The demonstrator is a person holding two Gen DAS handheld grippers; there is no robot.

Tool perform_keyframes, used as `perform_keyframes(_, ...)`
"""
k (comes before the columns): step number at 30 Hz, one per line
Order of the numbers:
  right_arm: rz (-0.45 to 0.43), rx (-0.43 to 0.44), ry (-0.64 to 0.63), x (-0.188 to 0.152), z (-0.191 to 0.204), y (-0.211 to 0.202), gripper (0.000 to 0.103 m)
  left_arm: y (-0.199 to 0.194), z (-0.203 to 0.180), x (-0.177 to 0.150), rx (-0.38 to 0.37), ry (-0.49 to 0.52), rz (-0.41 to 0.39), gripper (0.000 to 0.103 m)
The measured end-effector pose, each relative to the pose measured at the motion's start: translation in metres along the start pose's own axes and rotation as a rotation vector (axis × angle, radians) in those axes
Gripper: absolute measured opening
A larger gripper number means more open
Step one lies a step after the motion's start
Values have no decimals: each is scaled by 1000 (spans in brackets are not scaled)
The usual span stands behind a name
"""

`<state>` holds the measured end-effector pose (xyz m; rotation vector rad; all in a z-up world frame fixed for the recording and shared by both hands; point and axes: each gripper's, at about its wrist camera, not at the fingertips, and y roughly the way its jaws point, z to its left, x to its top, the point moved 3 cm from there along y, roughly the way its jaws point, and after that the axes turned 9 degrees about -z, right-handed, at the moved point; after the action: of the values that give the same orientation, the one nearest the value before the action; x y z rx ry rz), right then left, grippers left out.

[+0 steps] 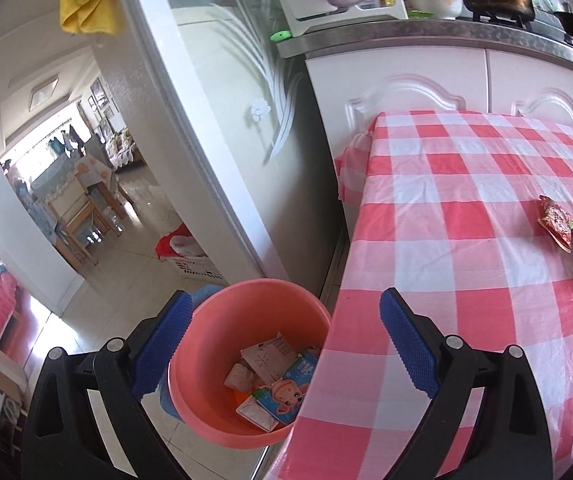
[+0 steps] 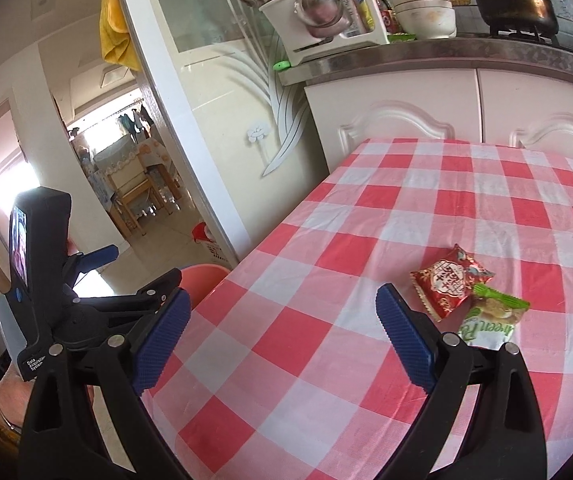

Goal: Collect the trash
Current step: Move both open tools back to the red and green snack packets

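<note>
Presently we find the collection part done. The left tongs (image 1: 286, 344) stand wide apart with nothing between the pads, low in the frame above the orange bucket (image 1: 222, 320), which sits on the floor against the edge of the worktop (image 1: 466, 208). Inside the bucket, at lower centre, lie several wrappers (image 1: 274, 376), among them a cartoon-printed packet.

Two pieces remain on the checked cloth: a red snack packet (image 2: 448, 282) and a green-and-white snack packet (image 2: 490, 320), touching one another at the right of the right wrist frame. The right tongs (image 2: 282, 336) are likewise spread wide and hold nothing; their right-hand pad sits just beside the red packet.

In our judgement the step in hand is the pickup of the remaining litter. The next move calls for swinging the right tongs toward the right of the frame to straddle one packet, lowering to the cloth and closing on the thin foil without pinching the tablecloth, then carrying it to the bucket at the frame's left.
</note>
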<state>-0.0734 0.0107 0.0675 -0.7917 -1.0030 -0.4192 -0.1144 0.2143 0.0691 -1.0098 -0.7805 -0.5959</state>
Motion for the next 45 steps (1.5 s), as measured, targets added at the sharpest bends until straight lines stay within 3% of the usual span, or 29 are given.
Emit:
perform_keyframes(24, -74, -39, 117, 3, -66, -47, 94, -22, -72, 19, -26, 145, -30, 94)
perform_keyframes(31, -81, -93, 180, 4, -103, -59, 94, -29, -93, 22, -54, 180, -33, 94)
perform_keyframes(39, -15, -189, 218, -5, -148, -56, 94, -31, -103, 22, -152, 149, 2, 94)
perform_keyframes(45, 70, -191, 202, -14, -151, -38, 94, -26, -100, 22, -242, 64, 52, 94)
